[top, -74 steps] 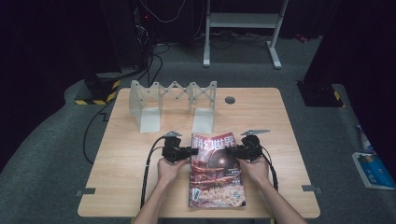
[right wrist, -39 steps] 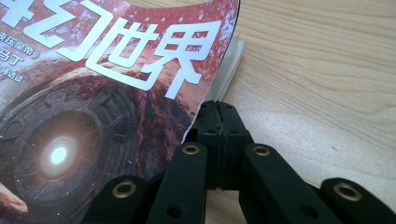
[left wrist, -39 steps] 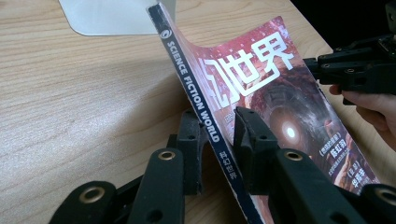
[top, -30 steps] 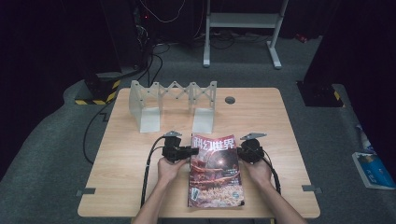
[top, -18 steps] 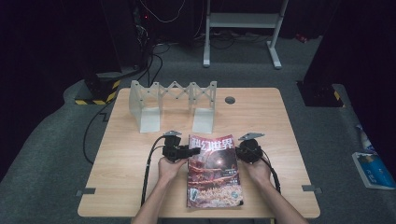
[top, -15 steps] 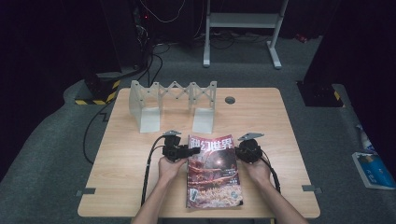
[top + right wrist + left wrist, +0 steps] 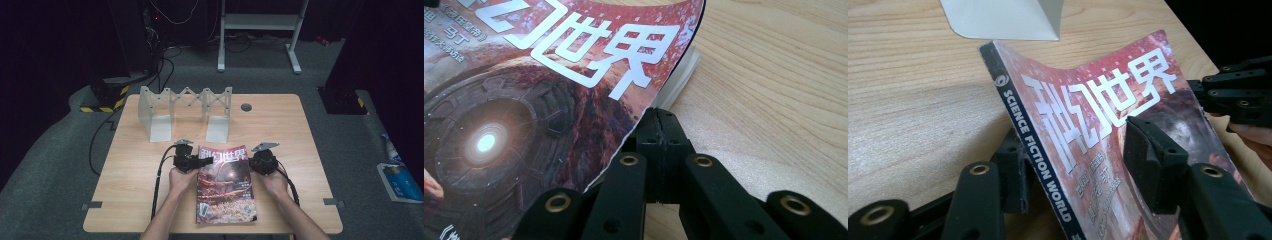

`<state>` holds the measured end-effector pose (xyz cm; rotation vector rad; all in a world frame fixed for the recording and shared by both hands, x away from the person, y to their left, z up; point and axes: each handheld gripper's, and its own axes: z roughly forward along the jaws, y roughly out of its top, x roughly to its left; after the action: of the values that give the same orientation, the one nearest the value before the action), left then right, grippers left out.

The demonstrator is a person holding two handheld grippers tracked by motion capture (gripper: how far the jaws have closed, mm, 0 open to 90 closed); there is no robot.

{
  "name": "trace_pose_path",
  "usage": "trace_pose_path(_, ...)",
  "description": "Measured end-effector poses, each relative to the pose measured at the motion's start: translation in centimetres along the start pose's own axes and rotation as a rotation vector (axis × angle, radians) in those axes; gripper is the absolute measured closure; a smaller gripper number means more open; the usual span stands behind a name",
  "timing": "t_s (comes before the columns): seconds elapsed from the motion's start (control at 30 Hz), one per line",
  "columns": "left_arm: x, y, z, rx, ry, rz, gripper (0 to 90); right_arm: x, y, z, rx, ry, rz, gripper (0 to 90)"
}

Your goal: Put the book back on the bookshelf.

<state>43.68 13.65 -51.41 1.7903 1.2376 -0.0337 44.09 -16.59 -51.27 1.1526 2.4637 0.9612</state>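
With the magazine (image 7: 225,185) lying at the table's (image 7: 125,190) near middle, the right gripper (image 7: 659,120) should keep its tightly closed pinch on the cover's right edge, while the left gripper (image 7: 1073,165), jaws just opening astride the spine, backs off cleanly.

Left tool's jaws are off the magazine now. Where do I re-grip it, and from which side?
Take the magazine by its spine edge, coming in level from its left side. The dark spine is lifted off the table and already sits between the left tool's open jaws, which have just been opening. The right tool is shut on the opposite cover edge, so the magazine is steadied.
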Motion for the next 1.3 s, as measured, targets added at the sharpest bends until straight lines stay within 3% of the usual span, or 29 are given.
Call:
trace_pose_path(0.17,0.0,0.0,0.2,0.001,-0.004,-0.002,46.7,0.0,0.1,0.1,-0.002,0.001,-0.014,89.8)
trace_pose_path(0.33,-0.2,-0.1,0.8,0.033,-0.007,0.010,46.6,0.6,0.3,0.4,-0.001,0.017,-0.037,89.8)
trace_pose_path(0.4,-0.6,0.4,0.9,0.064,0.015,0.044,46.5,0.8,0.4,0.4,-0.001,0.021,-0.041,89.8)
trace_pose_path(0.47,-0.9,0.8,0.8,0.054,0.012,0.063,46.6,0.9,0.4,0.4,0.001,0.018,-0.049,89.8)
trace_pose_path(0.5,-1.1,0.8,0.7,0.042,0.006,0.051,46.9,0.8,0.4,0.4,0.000,0.026,-0.044,89.8)
trace_pose_path(0.7,-0.9,0.6,1.2,0.075,0.013,0.044,47.2,0.9,0.4,0.5,0.003,0.029,-0.053,89.8)
trace_pose_path(1.1,-1.3,0.7,1.7,0.092,0.016,0.048,50.1,1.4,0.6,0.7,0.000,0.052,-0.078,89.8)
trace_pose_path(1.3,-1.3,0.8,1.5,0.098,0.021,0.028,64.8,1.5,0.6,0.7,-0.001,0.051,-0.079,89.7)
